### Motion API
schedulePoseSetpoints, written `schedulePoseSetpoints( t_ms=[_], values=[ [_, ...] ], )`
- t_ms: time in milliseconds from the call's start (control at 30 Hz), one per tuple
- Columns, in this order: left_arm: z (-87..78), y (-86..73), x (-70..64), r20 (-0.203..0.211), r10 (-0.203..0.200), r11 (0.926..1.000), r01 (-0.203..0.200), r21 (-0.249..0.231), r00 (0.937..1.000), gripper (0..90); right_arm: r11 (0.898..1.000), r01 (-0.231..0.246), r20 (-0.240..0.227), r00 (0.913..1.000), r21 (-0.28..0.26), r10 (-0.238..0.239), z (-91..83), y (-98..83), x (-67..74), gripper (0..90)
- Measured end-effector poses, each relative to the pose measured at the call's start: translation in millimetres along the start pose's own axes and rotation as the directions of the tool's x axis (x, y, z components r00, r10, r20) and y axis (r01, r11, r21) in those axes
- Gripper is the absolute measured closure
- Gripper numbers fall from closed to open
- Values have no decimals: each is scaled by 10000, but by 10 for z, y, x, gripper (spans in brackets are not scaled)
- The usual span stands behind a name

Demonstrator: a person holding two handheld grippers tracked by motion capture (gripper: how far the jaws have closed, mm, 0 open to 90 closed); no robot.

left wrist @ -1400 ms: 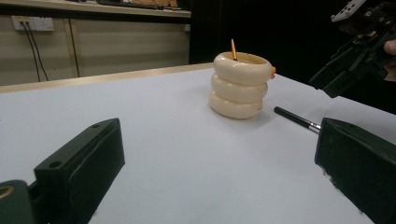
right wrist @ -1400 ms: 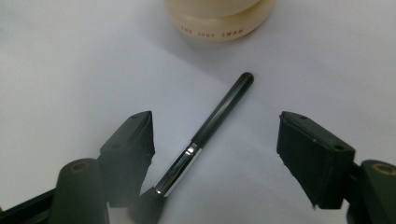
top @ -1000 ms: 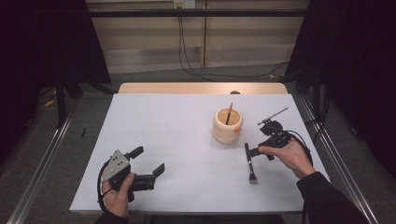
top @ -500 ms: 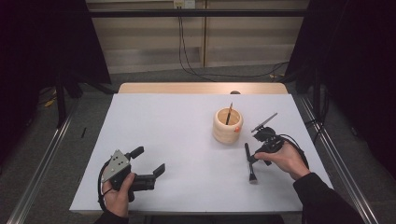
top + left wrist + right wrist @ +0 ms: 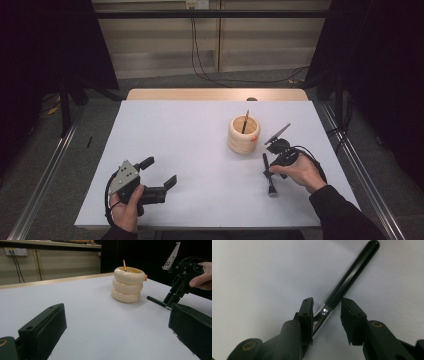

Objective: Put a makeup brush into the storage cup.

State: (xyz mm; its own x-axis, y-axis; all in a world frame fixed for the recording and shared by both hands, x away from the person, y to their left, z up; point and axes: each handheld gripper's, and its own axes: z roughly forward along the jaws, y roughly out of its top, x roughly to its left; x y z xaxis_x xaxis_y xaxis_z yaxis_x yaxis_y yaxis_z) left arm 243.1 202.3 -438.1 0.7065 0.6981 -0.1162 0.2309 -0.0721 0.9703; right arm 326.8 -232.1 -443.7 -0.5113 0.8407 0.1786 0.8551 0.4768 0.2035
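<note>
Nearest the camera, the left tongs (image 5: pixel 161 172) are held open and idle above the white counter (image 5: pixel 190 140). Farther right, the right tongs (image 5: pixel 327 315) have just been closing around a makeup brush (image 5: pixel 347 282) lying flat there, its metal ferrule between jaws not yet seen pressing. The brush is judged light, stiff and slippery, best gripped beside the ferrule. Beyond it, a ringed holder (image 5: pixel 243 135) is seen.
</note>
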Motion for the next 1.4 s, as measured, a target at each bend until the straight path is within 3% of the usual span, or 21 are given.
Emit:
schedulePoseSetpoints(
  t_ms=[100, 200, 567, 867, 1033, 1133, 1233, 1400],
  values=[
    [-2, 3, -9, -28, -28, 10000, 28, -42, 10000, 14, 9999, -73, -67, 10000, 127, 74, 21, 16, -12, 736],
    [-2, 1, -2, -48, -8, 10000, 8, 12, 10000, 14, 9991, -176, -41, 9998, 373, 177, 48, 24, -14, 748],
    [1, 2, -14, 24, 4, 10000, -4, 7, 10000, 14, 9994, 8, 258, 9997, 342, -17, 68, 22, -2, 791],
    [-2, 0, -2, -13, -36, 10000, 36, -2, 10000, 15, 9994, -8, 38, 10000, 354, 7, 52, 17, -27, 801],
    [-3, 0, 0, 2, 1, 10000, -1, 19, 10000, 16, 9996, 27, -175, 9998, 278, -22, 22, -6, -60, 801],
    [-6, 5, -1, -26, -5, 10000, 5, 4, 10000, 16, 9996, 213, -336, 9992, -191, -219, -17, -30, -88, 801],
    [-3, 0, 0, -20, -67, 10000, 67, -18, 10000, 16, 9999, 67, -389, 9992, -121, -72, -68, -57, -92, 801],
    [1, 2, 0, 45, -35, 10000, 34, 27, 10000, 17, 9985, 38, -482, 9988, -549, -65, -101, -88, -105, 801]
  ],
)
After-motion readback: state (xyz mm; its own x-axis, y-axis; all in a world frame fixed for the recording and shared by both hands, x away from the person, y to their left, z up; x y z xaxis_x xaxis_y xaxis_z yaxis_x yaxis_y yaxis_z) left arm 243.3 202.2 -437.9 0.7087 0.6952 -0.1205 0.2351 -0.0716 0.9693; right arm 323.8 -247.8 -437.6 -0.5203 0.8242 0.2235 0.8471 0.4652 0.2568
